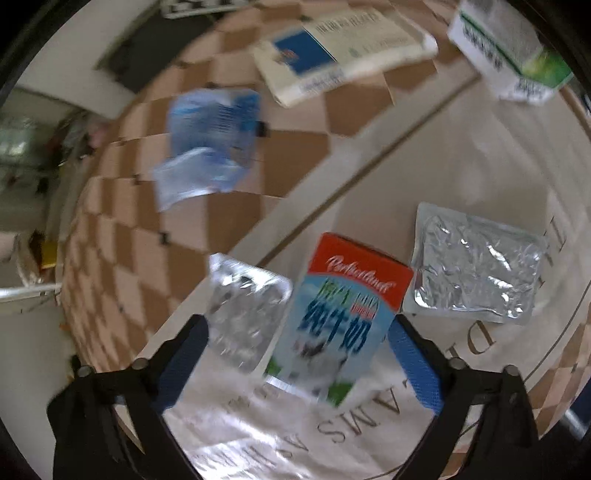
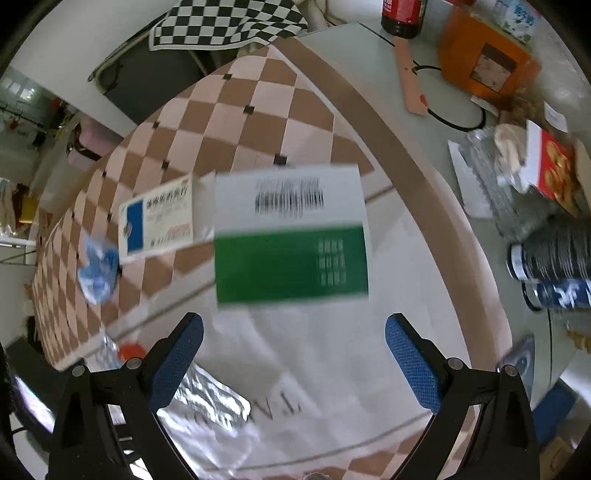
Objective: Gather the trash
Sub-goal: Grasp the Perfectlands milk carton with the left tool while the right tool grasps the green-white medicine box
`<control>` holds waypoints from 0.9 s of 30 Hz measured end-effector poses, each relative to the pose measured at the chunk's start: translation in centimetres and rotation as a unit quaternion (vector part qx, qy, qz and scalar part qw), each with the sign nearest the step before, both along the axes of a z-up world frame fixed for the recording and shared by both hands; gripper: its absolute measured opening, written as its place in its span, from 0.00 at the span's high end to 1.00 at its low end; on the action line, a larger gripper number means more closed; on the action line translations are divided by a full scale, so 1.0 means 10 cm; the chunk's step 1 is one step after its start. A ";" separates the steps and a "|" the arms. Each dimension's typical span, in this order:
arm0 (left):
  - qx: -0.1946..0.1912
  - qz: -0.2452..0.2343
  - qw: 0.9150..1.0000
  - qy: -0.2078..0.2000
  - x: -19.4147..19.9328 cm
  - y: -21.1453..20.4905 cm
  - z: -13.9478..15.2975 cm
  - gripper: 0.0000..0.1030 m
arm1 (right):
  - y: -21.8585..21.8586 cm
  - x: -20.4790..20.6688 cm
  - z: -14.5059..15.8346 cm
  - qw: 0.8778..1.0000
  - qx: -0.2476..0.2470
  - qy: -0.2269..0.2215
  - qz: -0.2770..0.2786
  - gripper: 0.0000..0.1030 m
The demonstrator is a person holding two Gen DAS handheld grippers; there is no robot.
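Observation:
In the left wrist view my left gripper (image 1: pixel 295 354) is open, its blue pads on either side of a red-topped milk carton (image 1: pixel 340 317) lying on the mat. A clear crumpled plastic pack (image 1: pixel 243 310) lies just left of the carton, a silver foil pouch (image 1: pixel 476 269) to its right. Farther off lie a blue wrapper (image 1: pixel 210 144), a blue-and-white medicine box (image 1: pixel 340 51) and a green-and-white box (image 1: pixel 513 55). In the right wrist view my right gripper (image 2: pixel 293 347) is open and empty, above the mat just short of the green-and-white box (image 2: pixel 291 236).
A checkered tan mat (image 2: pixel 258 122) with a white centre covers the table. At right stand cans (image 2: pixel 554 273), a plastic bottle (image 2: pixel 491 177), a red snack box (image 2: pixel 554 173), an orange box (image 2: pixel 487 55) and a cola bottle (image 2: pixel 402 14). A checkerboard sheet (image 2: pixel 229 22) lies at the back.

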State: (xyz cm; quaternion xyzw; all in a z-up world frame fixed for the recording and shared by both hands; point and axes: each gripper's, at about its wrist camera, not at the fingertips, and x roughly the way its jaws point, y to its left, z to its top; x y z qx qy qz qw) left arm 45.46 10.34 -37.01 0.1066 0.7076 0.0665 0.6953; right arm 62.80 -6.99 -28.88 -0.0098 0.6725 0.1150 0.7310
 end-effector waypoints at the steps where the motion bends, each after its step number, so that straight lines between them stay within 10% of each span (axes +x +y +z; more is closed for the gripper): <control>1: -0.013 -0.001 1.000 0.012 0.03 0.00 -0.07 0.18 | 0.01 0.04 -0.03 1.000 0.001 0.002 -0.001 0.03; 7: -0.077 0.015 0.997 0.021 0.08 0.04 -0.06 0.49 | 0.05 0.27 -0.25 1.000 0.003 0.025 -0.009 0.03; 27: -0.062 0.050 0.997 -0.006 -0.19 0.31 0.14 0.51 | 0.21 0.24 -0.33 1.000 0.020 0.013 -0.001 0.15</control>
